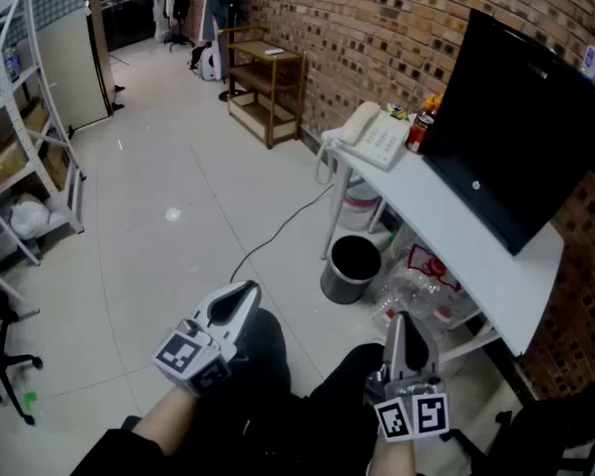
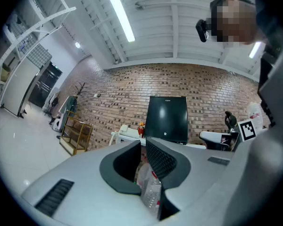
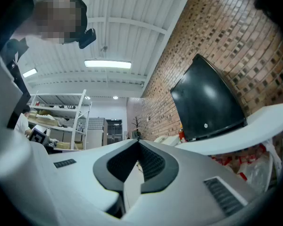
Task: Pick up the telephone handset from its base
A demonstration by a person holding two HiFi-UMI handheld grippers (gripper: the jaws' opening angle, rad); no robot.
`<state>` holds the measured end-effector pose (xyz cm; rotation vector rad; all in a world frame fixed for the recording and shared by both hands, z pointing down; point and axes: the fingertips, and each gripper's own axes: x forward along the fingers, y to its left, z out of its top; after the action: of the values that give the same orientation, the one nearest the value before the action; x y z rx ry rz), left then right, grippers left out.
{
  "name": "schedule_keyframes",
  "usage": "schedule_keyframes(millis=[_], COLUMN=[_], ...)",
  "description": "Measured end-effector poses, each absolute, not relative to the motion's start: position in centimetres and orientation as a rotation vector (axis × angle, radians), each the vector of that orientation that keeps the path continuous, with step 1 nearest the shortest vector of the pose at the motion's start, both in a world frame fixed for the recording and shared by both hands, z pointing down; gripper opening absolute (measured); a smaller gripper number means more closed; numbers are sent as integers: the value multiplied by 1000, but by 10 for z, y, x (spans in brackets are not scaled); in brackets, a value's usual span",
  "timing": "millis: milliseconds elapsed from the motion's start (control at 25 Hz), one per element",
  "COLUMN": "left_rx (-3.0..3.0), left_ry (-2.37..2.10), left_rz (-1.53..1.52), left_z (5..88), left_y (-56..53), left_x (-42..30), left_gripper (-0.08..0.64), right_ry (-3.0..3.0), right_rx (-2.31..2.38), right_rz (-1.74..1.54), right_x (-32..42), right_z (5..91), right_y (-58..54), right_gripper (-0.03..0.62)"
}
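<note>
While both grippers are hovering low at the bottom of the head view, the cream telephone [image 1: 377, 139] is sitting on the far end of a white table [image 1: 456, 231], in the upper middle of the frame. Its handset [image 1: 356, 123] is lying across the left side of the base, well apart from either gripper.

The left gripper [image 1: 246, 292] is showing at the lower left with its jaws pressed together at the tips and nothing between them. The right gripper [image 1: 397, 319] is showing at the lower right, jaws likewise meeting at the tips and holding nothing. Both are pointing towards the table and slightly upward.

A red container [image 1: 418, 130] is standing just beside the telephone, between it and a large black monitor [image 1: 521, 127] that is leaning against the brick wall at the upper right. Under the table, a black waste bin [image 1: 352, 267] is standing on the tiled floor, with clear plastic bags [image 1: 416, 296] lying near it to the right. A dark cable [image 1: 278, 231] is trailing across the floor from the table's end. A wooden shelf [image 1: 268, 85] is standing against the wall at the upper centre.
</note>
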<state>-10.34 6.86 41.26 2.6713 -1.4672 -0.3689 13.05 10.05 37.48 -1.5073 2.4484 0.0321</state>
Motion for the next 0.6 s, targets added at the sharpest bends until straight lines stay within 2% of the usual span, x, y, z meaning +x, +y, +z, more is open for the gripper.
schedule_keyframes(millis=[320,600], left_rx=[2696,2693], left_ry=[-1354,-1389], left_rz=[-460,-420], left_z=[330,344], left_y=[53,21], left_x=[-104,-110], left_gripper=[40,40], right_ry=[2551,2581], right_rx=[-1590,-1678], right_rz=[103,33], right_x=[140,137], right_z=[327,347], right_y=[85,52], right_gripper=[9,11])
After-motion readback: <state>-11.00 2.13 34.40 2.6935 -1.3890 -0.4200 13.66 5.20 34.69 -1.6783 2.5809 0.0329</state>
